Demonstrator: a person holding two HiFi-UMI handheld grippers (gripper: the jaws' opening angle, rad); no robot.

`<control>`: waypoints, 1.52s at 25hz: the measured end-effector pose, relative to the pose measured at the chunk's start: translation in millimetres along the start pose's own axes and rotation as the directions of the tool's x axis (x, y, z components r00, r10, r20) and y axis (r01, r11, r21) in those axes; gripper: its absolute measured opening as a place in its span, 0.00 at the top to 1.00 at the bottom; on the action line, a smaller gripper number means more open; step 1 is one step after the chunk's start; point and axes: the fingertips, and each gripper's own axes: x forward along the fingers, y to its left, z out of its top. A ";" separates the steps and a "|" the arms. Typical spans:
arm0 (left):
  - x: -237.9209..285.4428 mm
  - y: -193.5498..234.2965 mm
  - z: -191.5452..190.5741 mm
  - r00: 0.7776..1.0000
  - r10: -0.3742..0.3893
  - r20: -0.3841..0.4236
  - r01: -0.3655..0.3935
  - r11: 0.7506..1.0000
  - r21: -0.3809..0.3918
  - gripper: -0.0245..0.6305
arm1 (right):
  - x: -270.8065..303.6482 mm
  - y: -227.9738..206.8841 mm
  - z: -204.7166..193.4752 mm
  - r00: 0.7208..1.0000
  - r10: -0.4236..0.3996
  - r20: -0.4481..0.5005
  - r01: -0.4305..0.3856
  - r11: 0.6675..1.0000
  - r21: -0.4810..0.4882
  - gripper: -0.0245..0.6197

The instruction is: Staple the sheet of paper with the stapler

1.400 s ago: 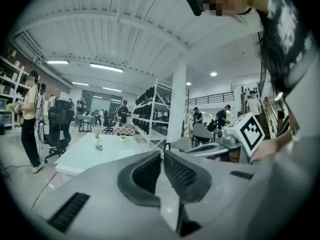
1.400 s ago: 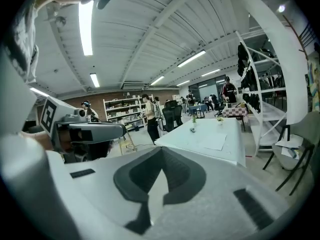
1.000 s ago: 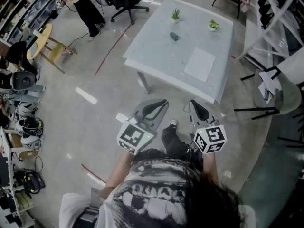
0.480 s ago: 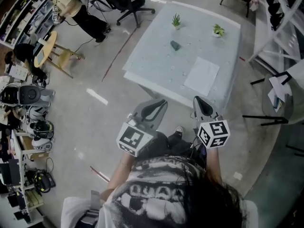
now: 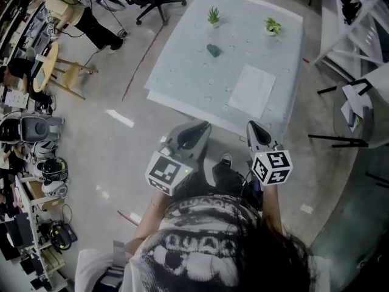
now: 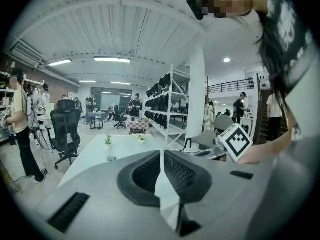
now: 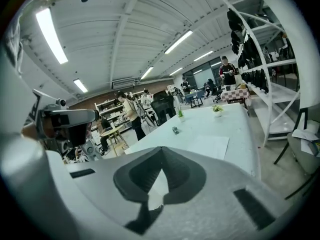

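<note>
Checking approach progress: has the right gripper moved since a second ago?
Yes. The right gripper has come forward, closer to the near edge of the table.

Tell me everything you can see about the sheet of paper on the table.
The sheet of paper is plain white and rectangular, and it looks thin and unfolded. It lies flat on the pale table, in the near right part, close to the near edge. Nothing rests on it and only the table touches it. The dark stapler lies apart from it, farther in. No print or marks can be made out on it.
</note>
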 end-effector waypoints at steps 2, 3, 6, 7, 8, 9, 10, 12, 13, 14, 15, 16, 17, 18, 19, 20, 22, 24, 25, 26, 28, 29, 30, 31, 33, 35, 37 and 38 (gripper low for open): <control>11.4 5.7 3.5 1.000 -0.029 0.001 0.029 1.000 0.001 0.93 | 4.9 -10.0 0.3 1.000 -0.028 -0.008 0.029 0.999 0.017 0.97; 16.9 9.2 5.5 0.999 -0.044 0.002 0.044 0.999 0.005 0.93 | 8.1 -15.9 0.8 0.999 -0.046 -0.010 0.046 0.999 0.027 0.97; 31.9 21.5 9.2 0.996 -0.090 0.005 0.090 0.996 0.022 0.93 | 19.2 -37.0 1.0 0.994 -0.107 -0.017 0.108 0.992 0.063 0.97; 36.3 27.0 10.1 0.995 -0.103 0.006 0.103 0.994 0.026 0.93 | 23.4 -44.1 0.7 0.991 -0.129 -0.021 0.130 0.988 0.077 0.96; 40.8 33.7 11.3 0.993 -0.114 0.007 0.114 0.993 0.027 0.93 | 28.1 -51.1 0.4 0.988 -0.151 -0.026 0.153 0.984 0.090 0.96; 45.6 41.4 12.7 0.992 -0.125 0.008 0.125 0.992 0.027 0.93 | 33.1 -58.3 0.6 0.984 -0.173 -0.032 0.176 0.979 0.103 0.96; 50.8 49.5 14.4 0.990 -0.137 0.007 0.137 0.990 0.027 0.93 | 38.6 -65.9 1.4 0.980 -0.197 -0.038 0.200 0.973 0.115 0.96; 61.1 65.6 17.8 0.986 -0.168 0.002 0.168 0.985 0.033 0.93 | 49.5 -82.5 3.8 0.967 -0.248 -0.052 0.252 0.959 0.132 0.96; 65.6 73.0 19.6 0.983 -0.185 -0.001 0.184 0.982 0.038 0.93 | 54.5 -91.4 4.3 0.960 -0.274 -0.062 0.280 0.950 0.138 0.96; 69.8 80.2 21.7 0.980 -0.200 -0.003 0.200 0.979 0.043 0.93 | 59.3 -100.7 4.1 0.951 -0.300 -0.075 0.308 0.940 0.145 0.94; 73.7 87.3 23.9 0.977 -0.214 -0.004 0.214 0.976 0.046 0.93 | 63.9 -110.4 3.2 0.941 -0.326 -0.090 0.336 0.930 0.151 0.90; 77.7 94.6 26.0 0.974 -0.227 -0.003 0.227 0.973 0.048 0.93 | 68.3 -120.4 2.0 0.930 -0.353 -0.104 0.366 0.917 0.157 0.87; 81.6 101.9 27.8 0.971 -0.238 -0.002 0.238 0.970 0.050 0.93 | 72.5 -130.6 0.5 0.917 -0.381 -0.117 0.396 0.904 0.163 0.87; 85.2 108.8 29.1 0.968 -0.249 -0.002 0.249 0.967 0.051 0.93 | 76.6 -140.7 -1.5 0.904 -0.407 -0.131 0.425 0.889 0.169 0.87; 88.3 115.3 29.6 0.965 -0.261 -0.002 0.260 0.964 0.052 0.93 | 80.3 -150.3 -4.0 0.891 -0.431 -0.145 0.452 0.875 0.175 0.86; 90.9 121.0 29.6 0.962 -0.272 -0.003 0.272 0.961 0.053 0.93 | 83.7 -159.5 -7.1 0.877 -0.452 -0.161 0.476 0.861 0.180 0.84; 94.9 131.3 28.6 0.956 -0.293 -0.007 0.293 0.954 0.058 0.93 | 90.3 -176.0 -13.5 0.851 -0.487 -0.194 0.520 0.834 0.184 0.83; 97.5 140.8 27.7 0.950 -0.311 -0.010 0.311 0.949 0.060 0.93 | 98.1 -189.8 -20.1 0.828 -0.512 -0.227 0.553 0.813 0.184 0.82; 98.7 145.1 27.5 0.948 -0.319 -0.011 0.319 0.946 0.060 0.93 | 102.2 -195.9 -23.6 0.819 -0.520 -0.242 0.565 0.804 0.186 0.82; 99.7 149.0 27.3 0.945 -0.326 -0.012 0.326 0.943 0.059 0.93 | 106.1 -201.7 -27.2 0.812 -0.525 -0.257 0.575 0.796 0.190 0.82; 101.0 156.2 26.6 0.940 -0.340 -0.015 0.340 0.938 0.059 0.93 | 114.0 -211.7 -33.6 0.802 -0.526 -0.283 0.586 0.784 0.204 0.80; 101.3 159.9 26.0 0.938 -0.346 -0.018 0.346 0.936 0.059 0.93 | 117.5 -216.3 -36.6 0.797 -0.527 -0.295 0.592 0.778 0.210 0.79; 101.3 163.8 25.3 0.936 -0.350 -0.020 0.351 0.935 0.059 0.93 | 120.2 -220.8 -39.5 0.789 -0.531 -0.308 0.601 0.771 0.210 0.77; 101.0 167.8 24.6 0.935 -0.354 -0.023 0.355 0.933 0.059 0.93 | 122.1 -225.1 -41.7 0.780 -0.537 -0.321 0.611 0.765 0.205 0.76; 100.2 176.0 22.5 0.933 -0.359 -0.027 0.360 0.931 0.060 0.93 | 125.3 -232.5 -44.7 0.761 -0.551 -0.343 0.630 0.754 0.187 0.75; 99.0 184.9 18.5 0.932 -0.360 -0.034 0.361 0.931 0.057 0.93 | 129.3 -237.3 -48.3 0.746 -0.558 -0.364 0.643 0.746 0.173 0.75; 98.3 193.5 14.7 0.932 -0.359 -0.042 0.361 0.931 0.054 0.93 | 131.3 -239.7 -52.2 0.725 -0.567 -0.390 0.658 0.738 0.151 0.75; 98.0 197.4 13.7 0.932 -0.359 -0.043 0.361 0.931 0.054 0.93 | 130.8 -240.5 -53.0 0.712 -0.576 -0.402 0.667 0.734 0.131 0.76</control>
